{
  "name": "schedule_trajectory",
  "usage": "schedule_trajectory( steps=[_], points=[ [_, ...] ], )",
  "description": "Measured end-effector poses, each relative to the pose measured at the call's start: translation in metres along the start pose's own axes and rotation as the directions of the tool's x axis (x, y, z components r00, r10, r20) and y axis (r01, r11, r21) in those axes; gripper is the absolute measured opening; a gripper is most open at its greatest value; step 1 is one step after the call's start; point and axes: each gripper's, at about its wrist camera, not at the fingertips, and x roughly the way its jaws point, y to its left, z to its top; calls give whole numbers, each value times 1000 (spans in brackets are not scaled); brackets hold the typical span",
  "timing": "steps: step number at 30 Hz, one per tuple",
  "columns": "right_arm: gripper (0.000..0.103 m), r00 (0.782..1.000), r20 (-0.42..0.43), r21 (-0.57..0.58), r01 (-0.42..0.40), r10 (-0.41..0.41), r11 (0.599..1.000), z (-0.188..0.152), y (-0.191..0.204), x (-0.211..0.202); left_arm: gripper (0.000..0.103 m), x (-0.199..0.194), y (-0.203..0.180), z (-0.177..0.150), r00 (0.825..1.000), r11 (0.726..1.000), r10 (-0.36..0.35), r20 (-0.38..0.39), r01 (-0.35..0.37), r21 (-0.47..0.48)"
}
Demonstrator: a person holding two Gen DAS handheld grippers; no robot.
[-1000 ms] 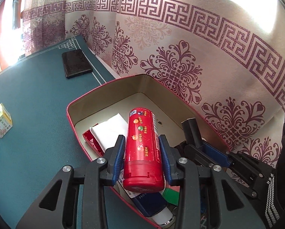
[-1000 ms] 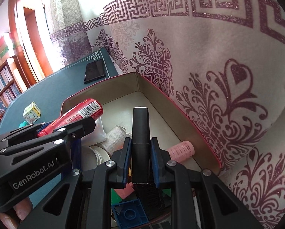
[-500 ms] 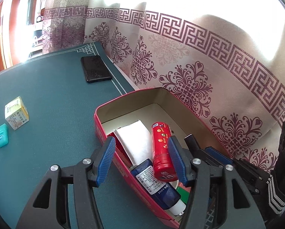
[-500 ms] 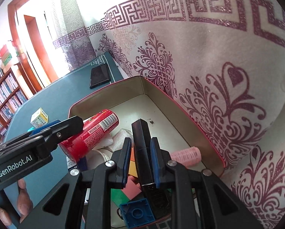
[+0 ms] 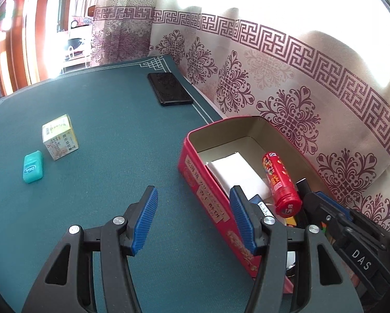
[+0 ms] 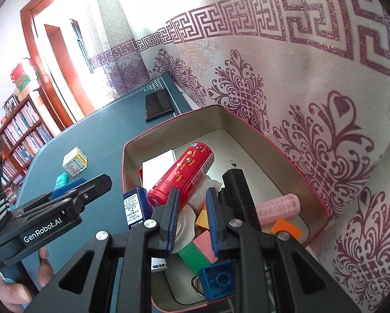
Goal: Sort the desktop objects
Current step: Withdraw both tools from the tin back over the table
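The green table (image 5: 103, 208) has a yellow carton (image 5: 59, 137) and a teal case (image 5: 32, 167) left to fetch, I reckon. The red tin (image 5: 195, 172) holds the red canister (image 5: 281, 180). The left gripper (image 5: 192, 193), marked "GenRobot.AI", gapes empty beside the tin. The right gripper (image 6: 192, 200), marked "DAS", is nearly closed and holds nothing. The blue bottle (image 6: 133, 208) reads "KOSE".

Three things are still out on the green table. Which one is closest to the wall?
The flat black slab: it lies near the wall, while the yellow box and teal case sit together farther out.
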Motion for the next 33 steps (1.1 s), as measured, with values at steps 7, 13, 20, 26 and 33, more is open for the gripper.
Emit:
schedule_trajectory(
  steps=[7,13,20,26,33],
  points=[
    [31,999,33,11,-3,3,1000,-2,8,-10,61,1,22,-8,997,997,73,-21,-73,-15],
    [82,999,35,-12,-28,28,1000,-12,29,-8,61,1,55,-12,992,989,116,-45,-120,-85],
    [84,998,31,-106,-56,59,993,-22,62,-5,61,3,88,-15,982,974,172,-71,-181,-140],
    [86,994,-15,-123,-105,104,987,-28,82,5,61,1,121,-17,969,957,232,-84,-243,-157],
    [86,990,-41,-181,-138,132,974,-33,107,10,61,2,168,-14,950,929,294,-109,-310,-201]
  ],
)
